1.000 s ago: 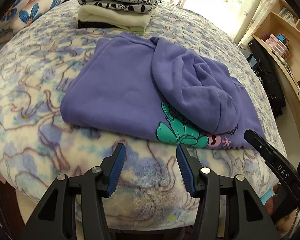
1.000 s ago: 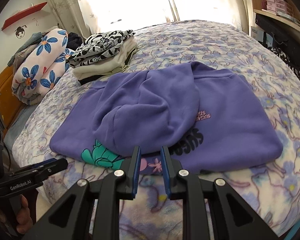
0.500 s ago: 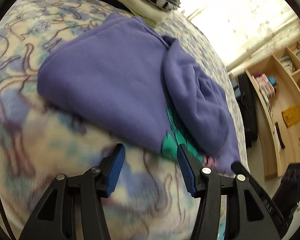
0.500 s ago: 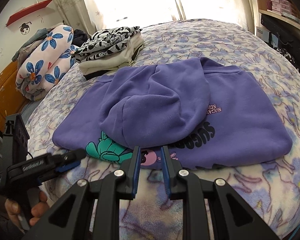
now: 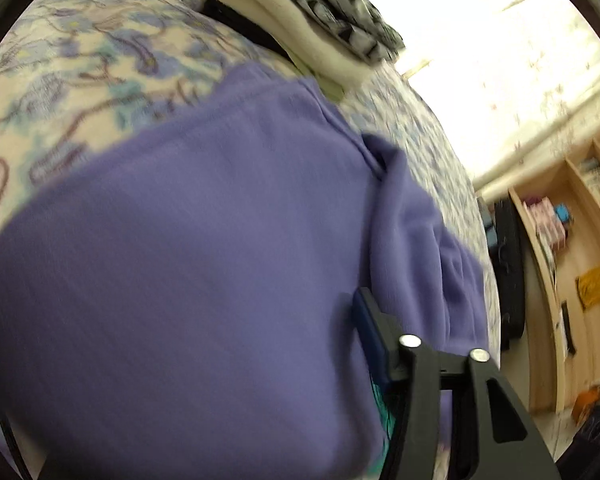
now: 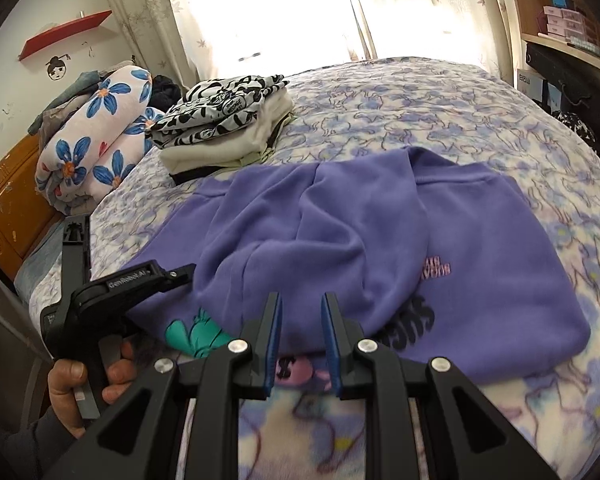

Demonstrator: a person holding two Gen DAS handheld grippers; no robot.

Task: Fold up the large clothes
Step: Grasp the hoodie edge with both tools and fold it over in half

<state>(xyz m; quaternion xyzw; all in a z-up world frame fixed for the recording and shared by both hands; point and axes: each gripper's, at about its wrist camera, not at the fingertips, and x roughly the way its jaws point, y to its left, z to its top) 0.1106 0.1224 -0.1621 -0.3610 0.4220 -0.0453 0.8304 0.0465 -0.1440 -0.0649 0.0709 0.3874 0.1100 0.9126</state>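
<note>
Right wrist view: right gripper (image 6: 300, 300) has its blue-padded jaws narrowly parted with nothing between them. It hangs at the near hem of the purple fleece hooded sweatshirt (image 6: 480, 248) and touches no cloth. The sweatshirt lies part-folded, hood on top, on the pale lilac-patterned fleece blanket (image 6: 400, 96) that covers the bed.

Left gripper (image 6: 176, 274), held by a bare hand (image 6: 84, 384), reaches onto the sweatshirt's left edge. Left wrist view is blurred and nearly filled with purple cloth. Only one blue-padded finger (image 5: 366, 332) shows — the other is hidden under the fabric. These jaws have just been closing with sweatshirt cloth between them; whether the pads press on it yet I cannot tell.

Counts:
- two grippers
- one hand
- one sweatshirt
- one stack of folded clothes (image 6: 228, 120), black-and-white print on top, cream below
- one rolled white quilt with blue flowers (image 6: 96, 148)

Right view only — teal print (image 6: 196, 332) near the hem, dark and pink lettering, the quilt, a red wall shelf (image 6: 66, 34). Left view only: pale wooden shelving (image 5: 572, 264) beside the bed.
</note>
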